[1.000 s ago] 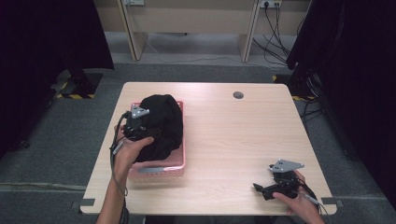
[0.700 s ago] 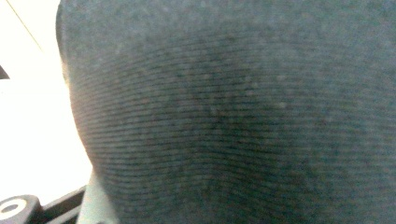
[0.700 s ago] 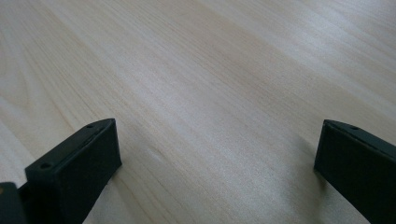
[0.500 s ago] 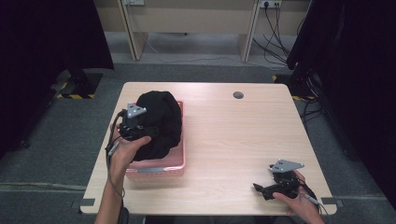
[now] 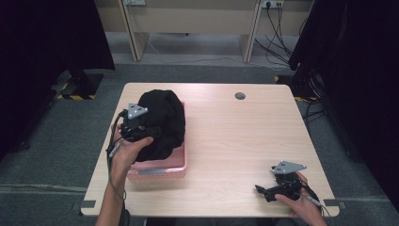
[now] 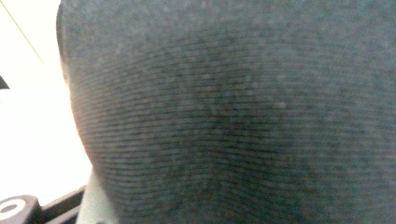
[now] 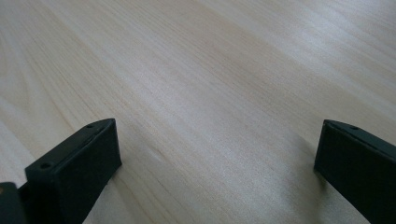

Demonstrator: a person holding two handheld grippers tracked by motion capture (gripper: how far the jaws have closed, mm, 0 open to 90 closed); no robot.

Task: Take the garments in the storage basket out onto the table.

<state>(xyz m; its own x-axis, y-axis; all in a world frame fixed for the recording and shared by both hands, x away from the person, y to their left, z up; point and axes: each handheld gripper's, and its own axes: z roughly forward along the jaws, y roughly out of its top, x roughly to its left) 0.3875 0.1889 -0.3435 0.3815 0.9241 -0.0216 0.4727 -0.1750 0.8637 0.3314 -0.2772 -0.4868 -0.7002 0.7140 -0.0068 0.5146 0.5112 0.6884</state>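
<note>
Over the pink basket (image 5: pixel 157 168) at surface left | my left tongs (image 5: pixel 141 134) clamped the black knit garment (image 5: pixel 162 122) | soft, light, floppy; pinch a thick fold | right tongs (image 5: pixel 268 190) open, idle.

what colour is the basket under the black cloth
Pink; the basket shows best in the high view.

Close view along the right gripper (image 7: pixel 217 154), low over a pale wooden table (image 7: pixel 210 70). Its two black jaws rise from the bottom corners, set wide apart, with bare wood grain between them. Nothing is held.
</note>
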